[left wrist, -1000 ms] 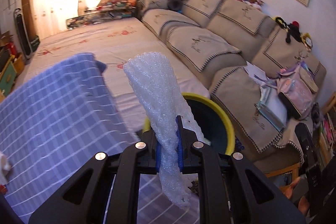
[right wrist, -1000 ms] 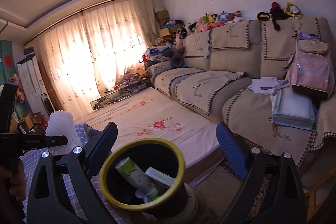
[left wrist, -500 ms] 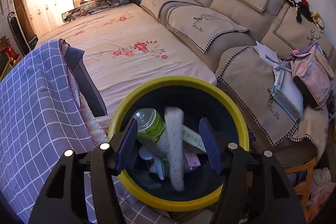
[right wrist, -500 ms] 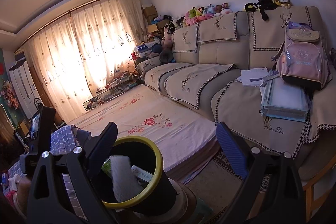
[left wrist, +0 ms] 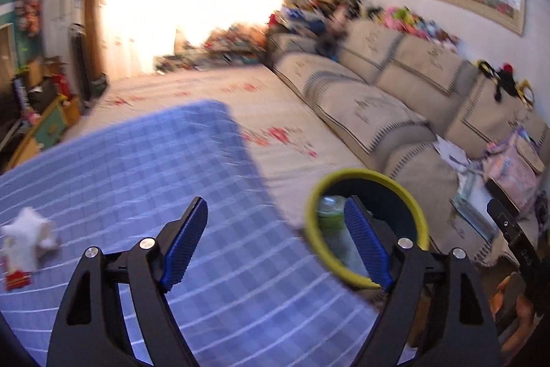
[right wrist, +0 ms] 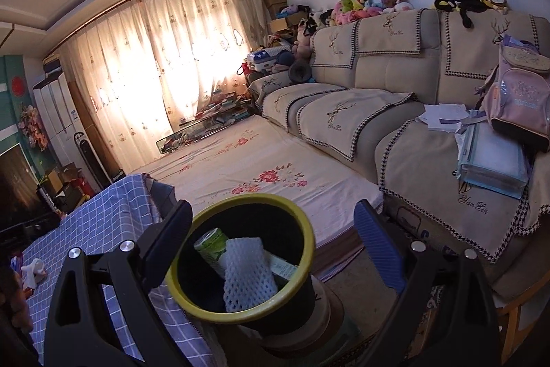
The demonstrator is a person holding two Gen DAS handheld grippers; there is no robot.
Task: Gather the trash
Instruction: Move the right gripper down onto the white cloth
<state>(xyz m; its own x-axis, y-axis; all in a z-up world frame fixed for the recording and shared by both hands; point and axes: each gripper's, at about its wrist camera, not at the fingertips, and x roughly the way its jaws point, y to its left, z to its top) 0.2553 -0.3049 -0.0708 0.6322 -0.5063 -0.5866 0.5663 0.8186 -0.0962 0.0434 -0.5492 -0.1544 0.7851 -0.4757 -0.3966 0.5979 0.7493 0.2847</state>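
Our left claw (left wrist: 275, 246), jaws opening and empty, has swung from the bin (right wrist: 240, 267) to the table (left wrist: 137, 177); the foam net (right wrist: 247, 274) now lies binned. Right claw (right wrist: 275, 246) gapes empty over the bin; a wad (left wrist: 27, 229) remains.

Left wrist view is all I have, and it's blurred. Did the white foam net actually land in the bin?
Observer: Yes. On the right wrist view the foam net lies inside the yellow-rimmed bin, leaning on a green-labelled bottle.
Operator: Is the right gripper holding anything?
Observer: No. The right gripper is open with the bin seen between its fingers, which touch nothing.
Operator: Any trash left on the checked cloth?
Observer: The right wrist view shows a crumpled white piece sharply, near the cloth's left edge; your left gripper is opening and empty.
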